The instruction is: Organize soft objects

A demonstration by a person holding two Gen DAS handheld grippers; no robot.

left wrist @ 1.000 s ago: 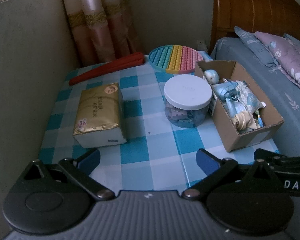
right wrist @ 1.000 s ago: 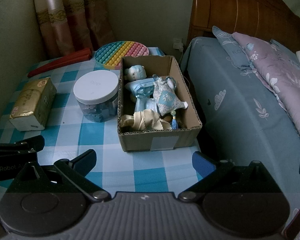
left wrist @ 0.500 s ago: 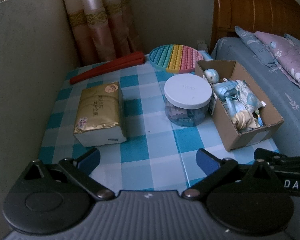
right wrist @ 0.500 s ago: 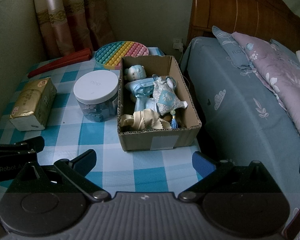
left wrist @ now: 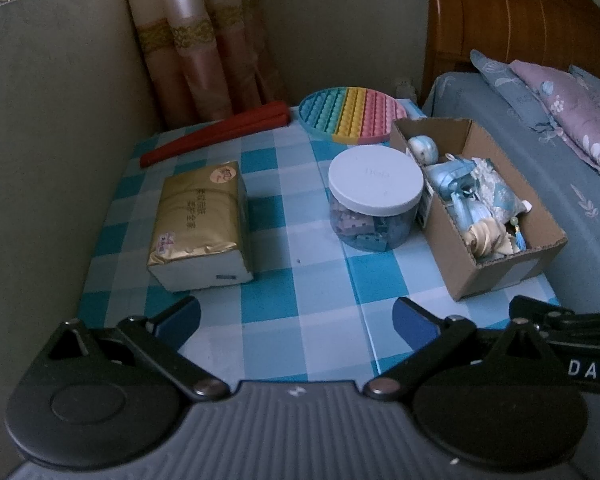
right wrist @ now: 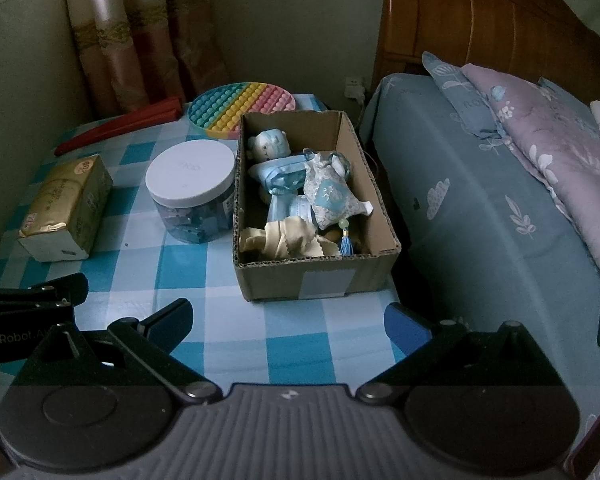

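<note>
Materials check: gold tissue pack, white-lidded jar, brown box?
Gold tissue pack: thin glossy film, judging by creases and sheen. White-lidded clear jar: likely plastic, matte lid, see-through wall showing blue pieces. Brown open box: corrugated cardboard, with fluting visible on its cut rim.

Both wrist views look down from the near edge of the counter (left wrist: 284,216) toward the far wall. The left view sits further left; the right takes in the bed (right wrist: 480,208). Both share the cardboard box (left wrist: 496,272) (right wrist: 300,280).
</note>
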